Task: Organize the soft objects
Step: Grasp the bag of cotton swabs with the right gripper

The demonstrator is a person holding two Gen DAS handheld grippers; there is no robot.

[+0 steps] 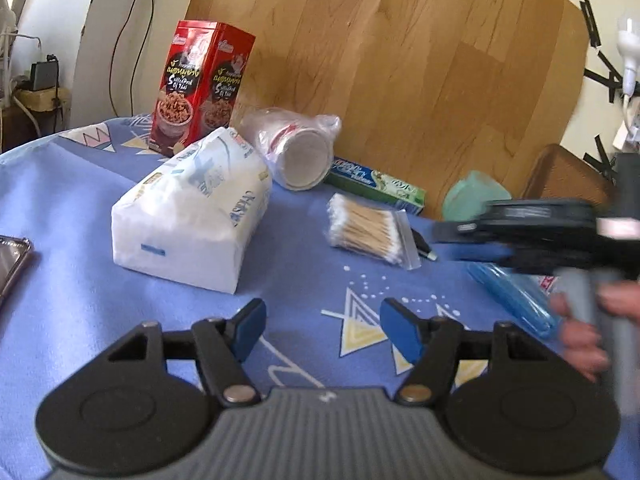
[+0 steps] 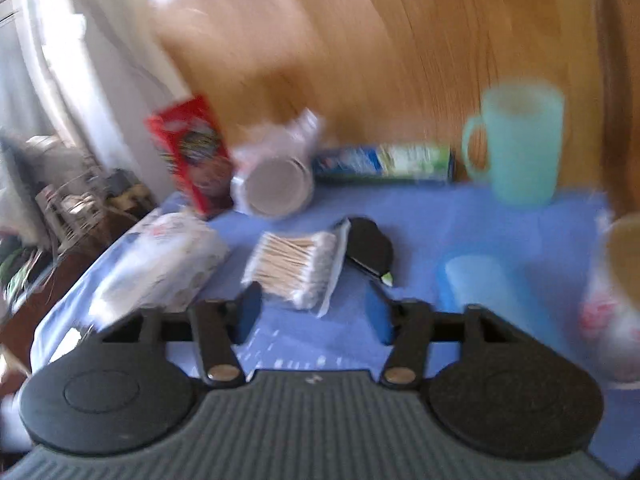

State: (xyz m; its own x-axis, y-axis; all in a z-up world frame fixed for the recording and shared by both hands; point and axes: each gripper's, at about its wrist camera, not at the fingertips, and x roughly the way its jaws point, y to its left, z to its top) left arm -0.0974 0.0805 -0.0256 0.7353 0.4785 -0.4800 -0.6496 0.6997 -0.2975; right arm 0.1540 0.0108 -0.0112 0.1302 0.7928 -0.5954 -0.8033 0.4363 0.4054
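Observation:
A white tissue pack [image 1: 192,216] [image 2: 156,264] lies on the blue patterned cloth [image 1: 80,200]. A clear bag of cotton swabs [image 1: 366,230] [image 2: 296,264] lies to its right. My left gripper [image 1: 322,320] hovers open over bare cloth in front of both, with nothing between its fingers. My right gripper [image 2: 314,308] is open just short of the swab bag and grips nothing. In the left wrist view it shows as a blurred black shape [image 1: 456,242] coming in from the right, held by a hand [image 1: 580,328].
At the back stand a red food box [image 1: 200,84], plastic-wrapped cups on their side [image 1: 296,148], a green toothpaste box [image 1: 376,184] and a mint mug [image 2: 520,144]. A blue case [image 1: 516,300] and a small black object [image 2: 368,248] lie right. A phone [image 1: 12,264] lies left.

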